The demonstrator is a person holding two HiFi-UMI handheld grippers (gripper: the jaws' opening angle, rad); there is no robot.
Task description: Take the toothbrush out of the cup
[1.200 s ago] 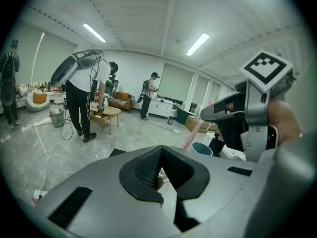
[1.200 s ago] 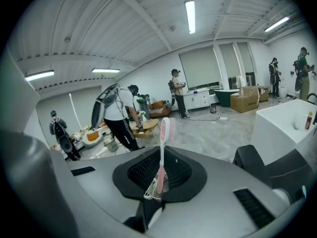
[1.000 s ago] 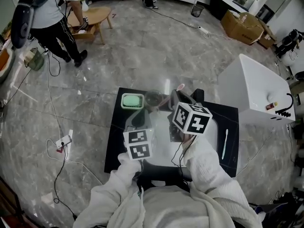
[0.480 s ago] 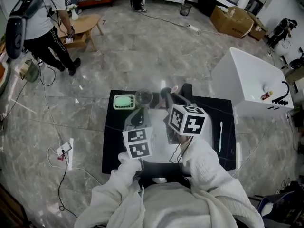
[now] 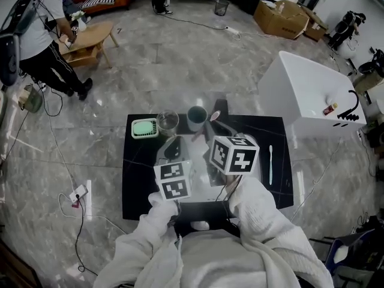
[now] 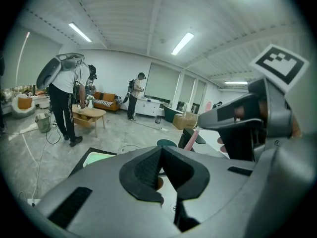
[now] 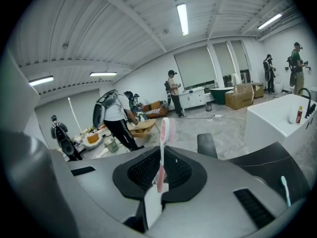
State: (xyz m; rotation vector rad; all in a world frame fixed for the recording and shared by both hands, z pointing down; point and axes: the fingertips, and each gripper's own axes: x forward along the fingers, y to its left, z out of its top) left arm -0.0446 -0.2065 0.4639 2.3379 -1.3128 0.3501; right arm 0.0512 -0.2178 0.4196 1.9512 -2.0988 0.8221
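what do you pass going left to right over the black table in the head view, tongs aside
green tray → clear glass → dark cup → pink toothbrush → white toothbrush lying flat

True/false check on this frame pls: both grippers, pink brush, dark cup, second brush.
1. The right gripper is shut on the pink toothbrush. True.
2. The pink toothbrush stands in the dark cup. False: it is outside the cup, held beside it.
3. A white toothbrush lies on the table. True.
4. The left gripper grips the clear glass. False: its jaws are together on nothing; the glass stands on the table.
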